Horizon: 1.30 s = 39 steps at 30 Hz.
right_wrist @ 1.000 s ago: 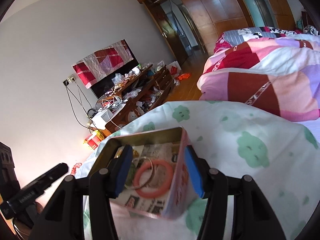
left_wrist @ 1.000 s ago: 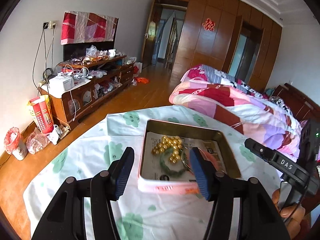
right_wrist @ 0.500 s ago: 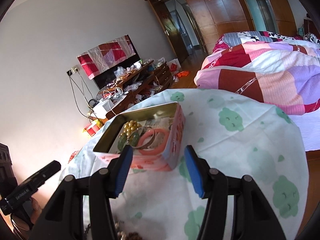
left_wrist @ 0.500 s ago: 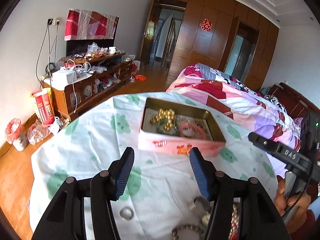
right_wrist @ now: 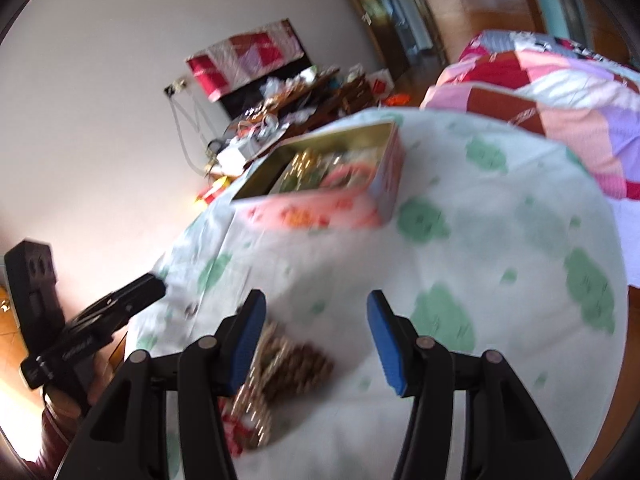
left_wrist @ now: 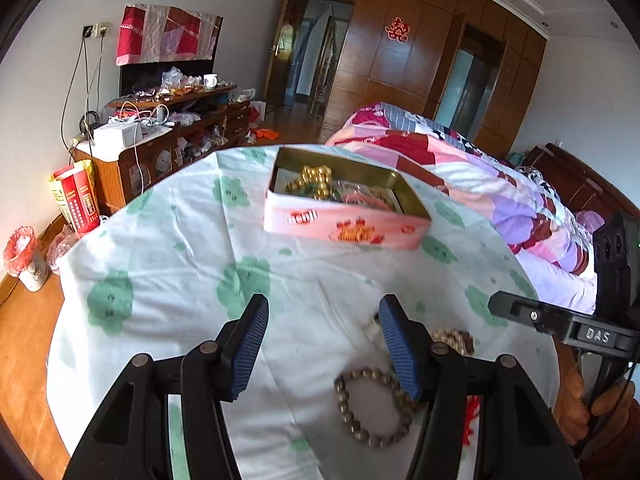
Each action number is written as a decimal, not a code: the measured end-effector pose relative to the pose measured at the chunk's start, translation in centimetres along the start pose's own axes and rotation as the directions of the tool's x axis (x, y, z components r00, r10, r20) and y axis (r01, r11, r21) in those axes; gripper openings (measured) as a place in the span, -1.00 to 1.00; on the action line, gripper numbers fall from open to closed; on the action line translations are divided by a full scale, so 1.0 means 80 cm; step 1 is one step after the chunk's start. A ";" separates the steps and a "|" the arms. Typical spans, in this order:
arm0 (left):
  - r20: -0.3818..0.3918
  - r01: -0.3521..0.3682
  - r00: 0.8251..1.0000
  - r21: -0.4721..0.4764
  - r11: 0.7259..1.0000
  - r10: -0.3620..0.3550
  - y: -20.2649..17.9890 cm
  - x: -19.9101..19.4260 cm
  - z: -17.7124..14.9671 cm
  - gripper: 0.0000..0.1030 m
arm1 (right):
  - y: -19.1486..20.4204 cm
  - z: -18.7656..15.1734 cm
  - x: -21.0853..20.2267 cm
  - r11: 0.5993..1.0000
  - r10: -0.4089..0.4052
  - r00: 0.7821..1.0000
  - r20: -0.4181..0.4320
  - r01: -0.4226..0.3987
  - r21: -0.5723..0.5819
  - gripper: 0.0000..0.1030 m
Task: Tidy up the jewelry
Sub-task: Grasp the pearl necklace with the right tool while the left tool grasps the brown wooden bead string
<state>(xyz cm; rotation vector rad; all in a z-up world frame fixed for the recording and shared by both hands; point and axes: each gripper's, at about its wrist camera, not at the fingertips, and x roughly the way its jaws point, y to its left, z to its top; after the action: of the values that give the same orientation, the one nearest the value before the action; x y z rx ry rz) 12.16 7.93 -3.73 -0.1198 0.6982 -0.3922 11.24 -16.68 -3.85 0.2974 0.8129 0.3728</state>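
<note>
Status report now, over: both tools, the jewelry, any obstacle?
Left tool open, empty. Right tool open, empty. Bead bracelet loose on cloth; pink tin beyond, already holding pieces. No obstacle seen.

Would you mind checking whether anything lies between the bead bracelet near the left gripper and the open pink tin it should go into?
Nothing visible does. The bead bracelet lies by the left gripper, partly behind its right finger, and only bare tablecloth stretches from there to the pink tin, which stands open with no lid on it.
</note>
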 end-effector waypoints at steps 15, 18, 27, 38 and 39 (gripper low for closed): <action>-0.032 -0.002 0.999 0.038 0.999 0.003 -0.006 -0.022 -0.038 0.13 | 0.052 -0.061 0.026 0.994 0.097 0.979 -0.181 -0.106 -0.038 -0.18; -0.031 0.000 1.000 0.033 0.999 0.001 -0.006 -0.024 -0.038 0.13 | 0.050 -0.061 0.032 0.995 0.083 0.978 -0.190 -0.091 -0.036 -0.18; -0.023 0.013 1.000 0.054 0.998 -0.012 -0.014 -0.028 -0.036 0.13 | 0.042 -0.059 0.022 0.993 0.112 0.979 -0.173 -0.117 -0.019 -0.66; -0.037 0.049 0.998 0.126 0.991 -0.045 -0.042 -0.024 -0.033 0.13 | 0.014 -0.034 -0.019 0.992 0.127 0.990 -0.057 -0.125 0.034 -0.81; -0.041 0.057 0.998 0.125 0.990 -0.052 -0.043 -0.023 -0.033 0.13 | 0.011 -0.036 -0.020 0.992 0.120 0.991 -0.056 -0.118 0.038 -0.81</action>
<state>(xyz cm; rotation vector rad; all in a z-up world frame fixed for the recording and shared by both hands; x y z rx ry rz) 8.08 5.56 -3.80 -0.0114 0.7061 -0.4908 7.90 -16.27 -4.35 0.3704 0.8616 0.4816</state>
